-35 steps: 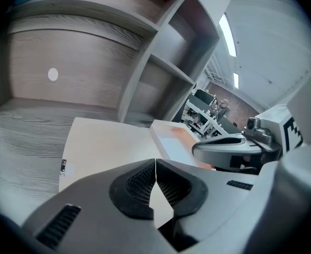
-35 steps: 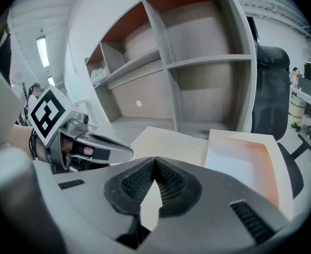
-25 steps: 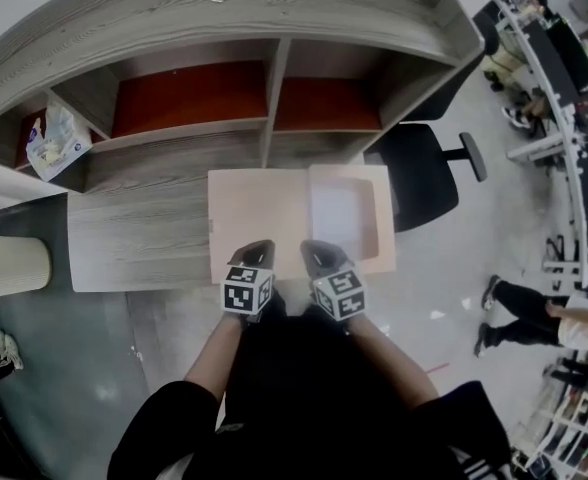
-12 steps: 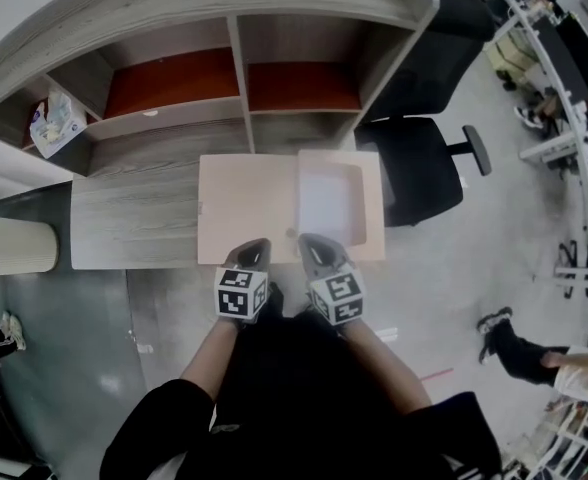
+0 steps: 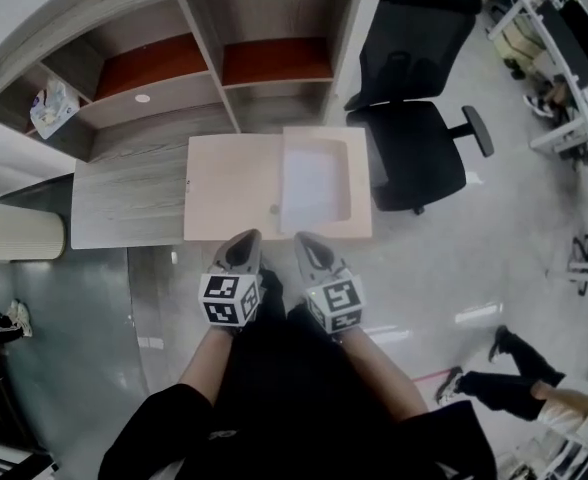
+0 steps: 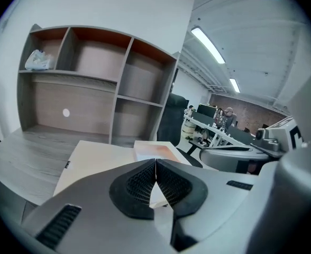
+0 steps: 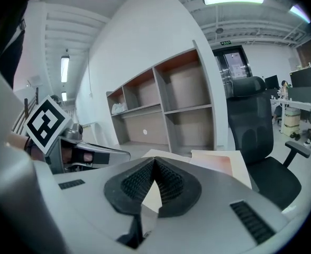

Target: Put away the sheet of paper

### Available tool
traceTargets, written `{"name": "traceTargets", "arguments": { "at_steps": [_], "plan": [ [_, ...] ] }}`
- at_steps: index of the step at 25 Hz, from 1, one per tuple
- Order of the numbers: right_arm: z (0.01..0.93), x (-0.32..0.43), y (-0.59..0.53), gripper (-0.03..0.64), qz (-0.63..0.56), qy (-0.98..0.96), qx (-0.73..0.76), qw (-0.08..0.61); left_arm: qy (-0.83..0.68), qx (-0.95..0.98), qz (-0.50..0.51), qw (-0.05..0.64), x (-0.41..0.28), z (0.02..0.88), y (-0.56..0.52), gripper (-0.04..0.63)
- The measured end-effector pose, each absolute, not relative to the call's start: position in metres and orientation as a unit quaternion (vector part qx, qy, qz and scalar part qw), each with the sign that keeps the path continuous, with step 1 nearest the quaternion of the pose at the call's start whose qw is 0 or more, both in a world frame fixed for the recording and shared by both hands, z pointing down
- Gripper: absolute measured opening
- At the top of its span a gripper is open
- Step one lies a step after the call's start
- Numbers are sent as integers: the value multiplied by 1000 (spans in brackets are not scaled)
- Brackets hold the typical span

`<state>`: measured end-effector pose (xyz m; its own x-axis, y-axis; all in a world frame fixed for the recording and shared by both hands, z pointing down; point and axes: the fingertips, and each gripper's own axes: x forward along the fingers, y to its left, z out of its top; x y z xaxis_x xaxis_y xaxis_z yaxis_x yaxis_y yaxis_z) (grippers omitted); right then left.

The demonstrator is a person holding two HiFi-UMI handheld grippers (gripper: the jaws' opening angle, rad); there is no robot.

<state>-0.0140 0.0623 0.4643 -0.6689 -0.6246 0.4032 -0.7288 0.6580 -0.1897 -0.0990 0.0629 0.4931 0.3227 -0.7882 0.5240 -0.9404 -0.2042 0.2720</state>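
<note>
A flat pale box lies open on the grey wooden desk [image 5: 124, 203]. Its lid [image 5: 229, 188] is folded out to the left and its shallow tray [image 5: 359, 183] is on the right. The white sheet of paper [image 5: 312, 183] lies flat inside the tray. My left gripper [image 5: 245, 239] and right gripper [image 5: 307, 241] hover side by side just off the box's near edge. Both are shut with nothing between the pads. In the left gripper view the shut left gripper [image 6: 155, 166] points at the lid [image 6: 92, 152]. In the right gripper view the shut right gripper [image 7: 154, 165] points toward the tray [image 7: 221, 164].
A wooden shelf unit [image 5: 214, 58] with open cubbies rises behind the desk, with a plastic bag [image 5: 52, 108] in its left cubby. A black office chair [image 5: 414, 143] stands close to the desk's right end. A pale cylinder [image 5: 14, 233] sits at the left. A person [image 5: 519, 388] walks at lower right.
The head view has swung, so desk and box sit higher and further left. Both grippers stay shut and side by side, now just clear of the box's near edge. The walking person has moved.
</note>
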Motion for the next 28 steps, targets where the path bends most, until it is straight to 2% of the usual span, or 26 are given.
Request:
{"name": "traceTargets", "arguments": {
  "at_steps": [13, 28],
  "plan": [
    [389, 41, 99, 17, 100, -907, 402, 71, -586, 790, 90, 158, -48, 404, 103, 46],
    [379, 64, 115, 15, 85, -904, 412, 77, -566, 804, 98, 152, -14, 395, 110, 46]
  ]
}}
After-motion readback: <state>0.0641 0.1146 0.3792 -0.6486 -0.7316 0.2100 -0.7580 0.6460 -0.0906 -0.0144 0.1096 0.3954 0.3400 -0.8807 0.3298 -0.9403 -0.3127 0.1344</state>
